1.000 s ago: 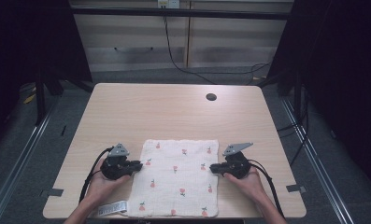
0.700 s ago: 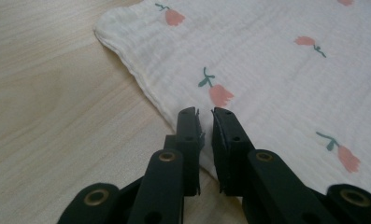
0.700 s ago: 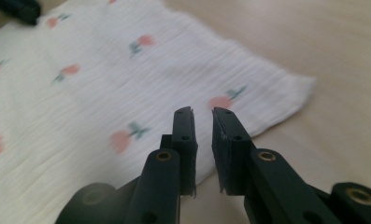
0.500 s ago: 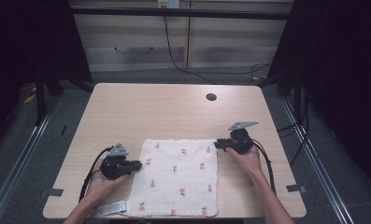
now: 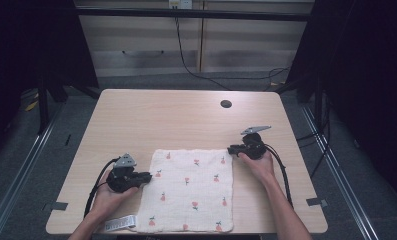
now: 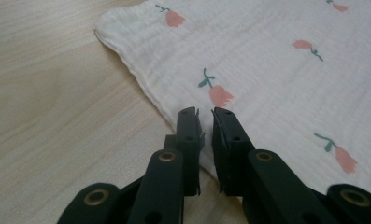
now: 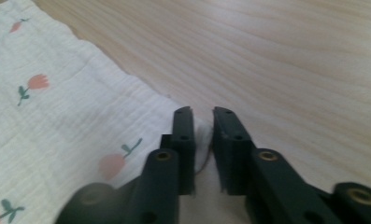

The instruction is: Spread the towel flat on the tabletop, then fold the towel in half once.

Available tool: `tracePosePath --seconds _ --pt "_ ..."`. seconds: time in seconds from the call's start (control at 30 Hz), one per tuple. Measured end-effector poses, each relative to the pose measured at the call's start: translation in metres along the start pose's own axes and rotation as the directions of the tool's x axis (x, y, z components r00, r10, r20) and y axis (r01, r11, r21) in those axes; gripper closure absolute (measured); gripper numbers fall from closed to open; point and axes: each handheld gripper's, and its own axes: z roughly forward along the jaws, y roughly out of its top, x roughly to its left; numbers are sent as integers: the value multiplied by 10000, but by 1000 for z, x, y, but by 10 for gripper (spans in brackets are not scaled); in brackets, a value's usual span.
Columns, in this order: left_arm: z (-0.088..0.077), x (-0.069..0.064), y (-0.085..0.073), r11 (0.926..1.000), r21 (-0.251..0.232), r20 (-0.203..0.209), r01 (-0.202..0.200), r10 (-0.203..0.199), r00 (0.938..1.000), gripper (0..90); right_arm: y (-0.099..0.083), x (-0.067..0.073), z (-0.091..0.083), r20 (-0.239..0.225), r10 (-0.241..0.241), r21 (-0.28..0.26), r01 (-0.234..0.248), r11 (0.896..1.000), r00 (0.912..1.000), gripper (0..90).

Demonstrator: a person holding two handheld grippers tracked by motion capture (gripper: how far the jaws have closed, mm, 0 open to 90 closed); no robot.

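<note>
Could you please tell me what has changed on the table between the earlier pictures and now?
The right claw moved away from the person along the cloth's right edge, from about mid-edge to its far right corner, where its jaws now sit narrowly apart around the fabric. The left claw stayed at the cloth's left edge. The cloth remained flat on the table, and the white tag stayed at its near left corner.

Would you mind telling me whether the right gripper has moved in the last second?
Yes. The right gripper moved away from the person, toward the table's dark hole.
</note>
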Motion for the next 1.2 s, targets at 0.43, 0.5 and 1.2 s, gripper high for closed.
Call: tracePosePath --seconds 0.43,0.5,1.2 --pt "-14 13 23 9938 -985 -339 511 -546 9979 652 5 3 -2 -534 103 -441 -127 9989 9985 884" --pt "-14 19 30 9913 -1149 -200 639 -666 9976 632 6 5 -1 -488 46 -413 -66 9991 9988 884" --pt "42 57 61 9949 -415 -575 924 -947 9938 627 3 10 3 -726 -28 -497 -8 9988 9974 882"
